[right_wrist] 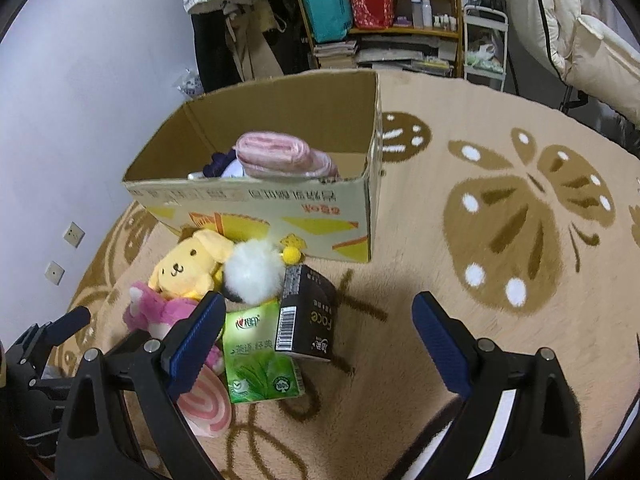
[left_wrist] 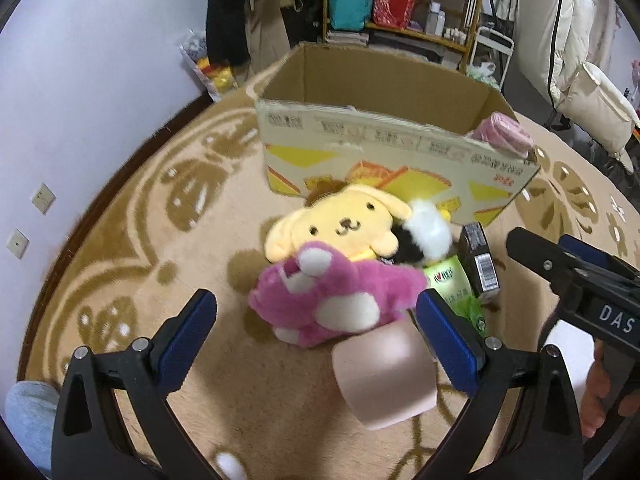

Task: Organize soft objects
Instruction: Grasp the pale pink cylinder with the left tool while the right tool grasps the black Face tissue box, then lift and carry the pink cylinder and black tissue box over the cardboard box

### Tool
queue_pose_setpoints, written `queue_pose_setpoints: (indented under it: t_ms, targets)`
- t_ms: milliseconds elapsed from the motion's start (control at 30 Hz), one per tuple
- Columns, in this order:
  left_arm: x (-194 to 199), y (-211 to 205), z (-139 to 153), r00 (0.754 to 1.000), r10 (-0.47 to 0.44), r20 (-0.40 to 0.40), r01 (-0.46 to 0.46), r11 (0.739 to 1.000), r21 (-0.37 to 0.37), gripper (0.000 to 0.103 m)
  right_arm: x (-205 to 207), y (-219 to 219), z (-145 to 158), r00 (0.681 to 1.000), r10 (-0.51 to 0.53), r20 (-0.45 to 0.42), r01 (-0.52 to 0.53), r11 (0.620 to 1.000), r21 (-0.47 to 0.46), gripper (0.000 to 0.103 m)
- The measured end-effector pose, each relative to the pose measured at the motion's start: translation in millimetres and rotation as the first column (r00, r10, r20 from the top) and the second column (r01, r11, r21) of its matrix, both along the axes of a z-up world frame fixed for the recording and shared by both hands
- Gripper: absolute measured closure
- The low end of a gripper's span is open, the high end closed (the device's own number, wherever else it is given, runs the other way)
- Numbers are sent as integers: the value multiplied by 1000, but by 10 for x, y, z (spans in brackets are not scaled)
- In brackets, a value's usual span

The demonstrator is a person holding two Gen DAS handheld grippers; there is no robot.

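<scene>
L gripper (left_wrist: 316,338): I'm seeing it hanging wide open over the carpet, nothing btwn the blue pads; the pink plush is sitting just ahead of the gap, not gripped.
R gripper (right_wrist: 320,340): also gaping wide, holding nothing; it's hovering over bare carpet w/ the green carton just by its left finger.
Pink plush (left_wrist: 328,300): magenta w/ white spots, lying on the carpet, leaning up against the yellow dog plush.
Yellow dog plush (left_wrist: 344,220): lying face-up in front of the box, touching the pink one.
White fluffy toy (right_wrist: 254,276): black-and-white fuzz, sitting btwn the yellow dog and the black carton, close to the box front.
Pink roll (left_wrist: 382,376): pale pink, swirl end showing in the R view, resting on the carpet near the L gripper's right finger.
Green carton (right_wrist: 260,356): lying flat on the carpet, touching the black carton.
Black carton (right_wrist: 306,316): standing tilted beside the green one, barcode facing me.
Box (right_wrist: 256,208): open cardboard, yellow print, sitting on the carpet behind the pile.
Folded pink cloth (right_wrist: 280,156): already inside the box, on top of smth dark purple and white I can't make out.
Carpet (right_wrist: 500,216): beige w/ brown butterfly pattern, carrying everything.
</scene>
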State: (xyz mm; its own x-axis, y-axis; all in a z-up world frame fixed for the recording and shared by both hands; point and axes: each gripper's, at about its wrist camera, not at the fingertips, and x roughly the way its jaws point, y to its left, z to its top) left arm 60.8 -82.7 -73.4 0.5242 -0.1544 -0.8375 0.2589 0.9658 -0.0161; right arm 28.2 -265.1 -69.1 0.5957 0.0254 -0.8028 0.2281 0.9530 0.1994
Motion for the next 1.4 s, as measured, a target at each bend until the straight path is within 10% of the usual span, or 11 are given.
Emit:
queue_pose_setpoints:
  t_ms: [500,867,1067,1400]
  targets:
    - [-29,-235,-290,993,-53,-108,56,998,23,6,215,-54,-286,996,-9,-91,12,1000,24,15]
    - [-39,-275,-400,981,-72,-180,71,997,-13,50,322,-23,-452,989,37,-143,-29,998,54,33]
    - [-78,-236,-346,985,-70,-157,69,998,-12,57,328,-5,-475,986,74,-150,-64,995,73,74]
    - [-114,-62,-78,1000,-13,-14,14,999,32,61,238,128,-288,991,77,-107,-78,997,-6,79]
